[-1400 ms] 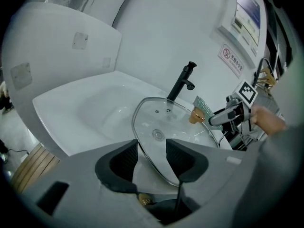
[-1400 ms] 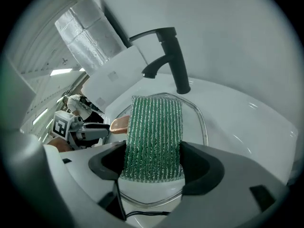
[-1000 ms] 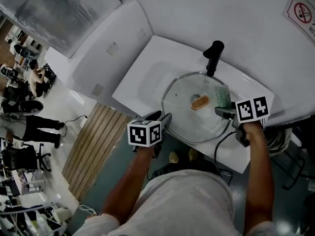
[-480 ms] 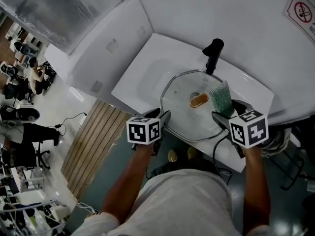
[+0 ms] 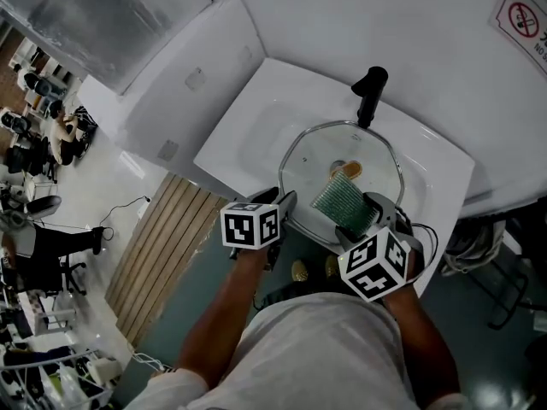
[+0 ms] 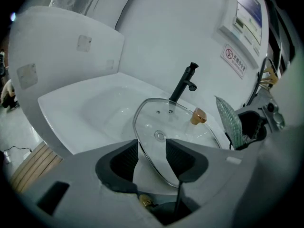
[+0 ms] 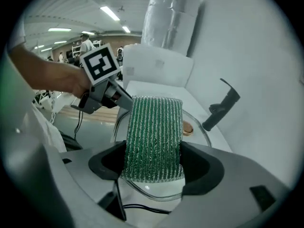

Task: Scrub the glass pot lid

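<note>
The glass pot lid [image 5: 303, 173] with a gold knob [image 5: 350, 171] lies tilted in the white sink [image 5: 256, 126]. Its near rim reaches past the sink's front edge. My left gripper [image 5: 286, 205] is shut on that near-left rim; in the left gripper view the rim [image 6: 156, 151] runs between the jaws of this gripper [image 6: 152, 158]. My right gripper [image 5: 363, 220] is shut on a green scrub pad [image 5: 342, 202], which hangs over the lid's near-right part. In the right gripper view the pad [image 7: 154, 137] stands up between the jaws of the right gripper [image 7: 154, 163], hiding much of the lid [image 7: 197, 132].
A black faucet [image 5: 369, 92] stands at the sink's back, just beyond the lid. A white wall is behind it and a white angled panel [image 5: 188, 75] is at the left. A cable [image 5: 427, 246] trails by the right gripper. Floor and wooden slats [image 5: 162, 254] lie below left.
My right gripper has swung the green pad from the lid's right side, by the knob, round to the near edge, closer to me. The left gripper and the lid have stayed put.
</note>
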`<state>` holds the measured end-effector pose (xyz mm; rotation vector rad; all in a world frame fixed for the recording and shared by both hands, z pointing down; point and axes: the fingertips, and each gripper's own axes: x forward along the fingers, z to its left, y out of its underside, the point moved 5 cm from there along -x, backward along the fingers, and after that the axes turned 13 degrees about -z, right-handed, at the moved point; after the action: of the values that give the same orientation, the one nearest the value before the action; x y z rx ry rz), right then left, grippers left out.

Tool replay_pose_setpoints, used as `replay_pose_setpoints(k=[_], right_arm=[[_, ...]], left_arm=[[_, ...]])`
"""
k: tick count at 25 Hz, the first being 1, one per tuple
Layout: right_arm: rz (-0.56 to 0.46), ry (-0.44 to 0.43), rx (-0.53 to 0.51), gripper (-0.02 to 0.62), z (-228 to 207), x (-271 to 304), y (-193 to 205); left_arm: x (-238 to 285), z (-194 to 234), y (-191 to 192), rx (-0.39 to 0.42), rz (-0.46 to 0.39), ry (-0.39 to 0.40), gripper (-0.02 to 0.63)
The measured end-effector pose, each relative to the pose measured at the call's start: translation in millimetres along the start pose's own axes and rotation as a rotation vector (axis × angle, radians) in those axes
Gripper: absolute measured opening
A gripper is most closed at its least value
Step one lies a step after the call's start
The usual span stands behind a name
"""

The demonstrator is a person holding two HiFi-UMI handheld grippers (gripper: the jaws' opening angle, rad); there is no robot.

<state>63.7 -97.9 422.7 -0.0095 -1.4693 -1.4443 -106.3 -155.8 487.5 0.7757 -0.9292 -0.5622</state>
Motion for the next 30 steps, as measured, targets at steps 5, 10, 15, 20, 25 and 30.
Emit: replay_pose_setpoints(k=[5, 10, 15, 20, 25, 30], right_arm=[[0.072, -0.034, -0.089, 0.348, 23, 17, 8], [0.104, -0.077, -0.081, 0.348, 35, 28, 14], [0.101, -0.098, -0.041, 0.348, 36, 29, 20], [0.071, -0.107, 0.027, 0.348, 26, 22, 31], [0.114, -0.107, 0.069, 0.348, 14, 13, 45], [0.155, -0.101, 0.136, 0.348, -5, 7, 60]], left_arm=[[0, 0, 0, -0.005, -0.002, -0.001, 0.192], [0, 0, 0, -0.006, -0.003, 0.000, 0.193], [0, 1, 0, -0.008, -0.004, 0.004, 0.193], [0, 1, 0, -0.008, -0.003, 0.004, 0.193], [0, 1, 0, -0.006, -0.001, 0.000, 0.193], [1, 1, 0, -0.006, 0.001, -0.005, 0.193]])
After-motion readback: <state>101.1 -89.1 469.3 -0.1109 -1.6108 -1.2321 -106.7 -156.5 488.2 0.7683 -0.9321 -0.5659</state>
